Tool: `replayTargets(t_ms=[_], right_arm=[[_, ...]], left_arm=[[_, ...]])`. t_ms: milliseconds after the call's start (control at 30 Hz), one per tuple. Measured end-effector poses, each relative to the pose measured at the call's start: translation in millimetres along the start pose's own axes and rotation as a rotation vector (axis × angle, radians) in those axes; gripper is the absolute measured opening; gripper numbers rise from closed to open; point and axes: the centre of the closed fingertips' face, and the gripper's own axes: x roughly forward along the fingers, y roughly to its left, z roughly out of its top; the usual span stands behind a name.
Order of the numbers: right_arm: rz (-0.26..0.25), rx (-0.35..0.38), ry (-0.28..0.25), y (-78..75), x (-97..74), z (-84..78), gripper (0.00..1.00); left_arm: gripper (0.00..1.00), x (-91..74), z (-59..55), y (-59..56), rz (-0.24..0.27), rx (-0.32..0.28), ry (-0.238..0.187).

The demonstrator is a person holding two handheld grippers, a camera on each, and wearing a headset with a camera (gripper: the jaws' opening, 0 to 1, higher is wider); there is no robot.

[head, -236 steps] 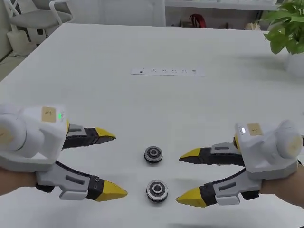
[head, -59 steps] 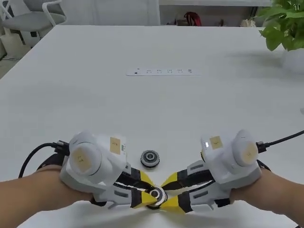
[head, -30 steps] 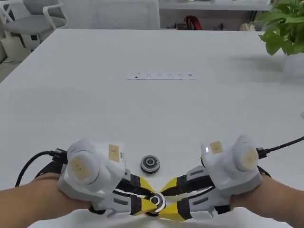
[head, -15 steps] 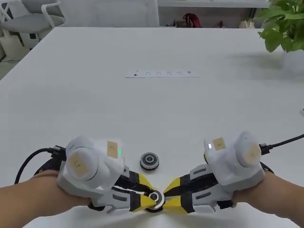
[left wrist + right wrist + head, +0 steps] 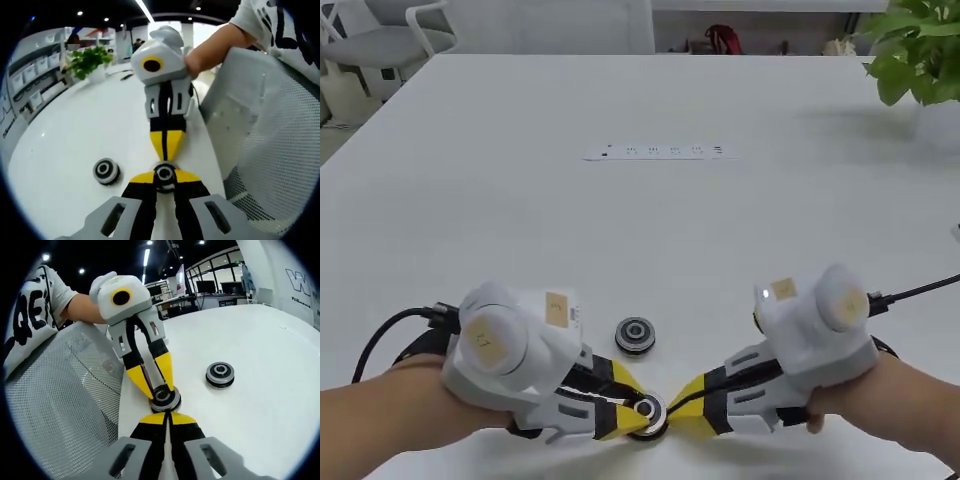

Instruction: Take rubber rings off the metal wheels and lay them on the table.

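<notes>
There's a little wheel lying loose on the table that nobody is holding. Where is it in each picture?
Head view: loose wheel at bottom centre, just beyond the clamped wheel.
Left gripper view: lower left, left of the clamped wheel.
Right gripper view: right of centre, up and right of the clamped wheel.
Shared landmark: the clamped wheel.
</notes>
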Motion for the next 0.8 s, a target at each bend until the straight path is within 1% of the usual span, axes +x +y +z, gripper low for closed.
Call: replayTargets(t_ms=[100, 133, 233, 467, 500, 533, 567, 600, 733, 800], right_arm=[[0.002, 0.061, -0.006, -1.4, -0.3, 0.0, 0.00], [0.006, 0.112, -0.016, -1.0, -0.4, 0.4, 0.00], [0.010, 0.186, -0.037, -3.2, -1.7, 0.2, 0.00], [0.002, 0.258, -0.080, -8.3, -6.1, 4.5, 0.00], [0.010, 0.298, -0.112, -7.9, -6.5, 9.9, 0.00], [0.016, 0.312, -0.124, -7.9, -7.0, 12.0, 0.00], [0.009, 0.297, -0.107, -8.8, -6.8, 9.2, 0.00], [0.007, 0.290, -0.106, -8.4, -6.4, 9.0, 0.00], [0.010, 0.308, -0.117, -7.6, -6.9, 10.5, 0.00], [0.017, 0.304, -0.124, -6.0, -7.1, 12.1, 0.00]], left_arm=[[0.12, 0.0, 0.1, 0.0, 0.002, 0.000, 0.002], [0.12, -0.1, 0.0, 0.1, 0.003, -0.002, 0.002], [0.12, 0.0, 0.0, 0.3, 0.005, -0.002, 0.003], [0.12, 0.1, 0.0, 0.9, 0.010, -0.002, 0.005], [0.12, 0.2, 0.1, 1.0, 0.012, -0.004, 0.005], [0.12, 0.2, 0.1, 1.0, 0.012, -0.005, 0.005], [0.12, 0.3, 0.1, 1.3, 0.014, -0.006, 0.006], [0.12, 0.4, 0.2, 1.2, 0.015, -0.006, 0.007], [0.12, 0.6, 0.2, 1.3, 0.021, -0.006, 0.011], [0.12, 0.6, 0.2, 1.3, 0.022, -0.005, 0.013]])
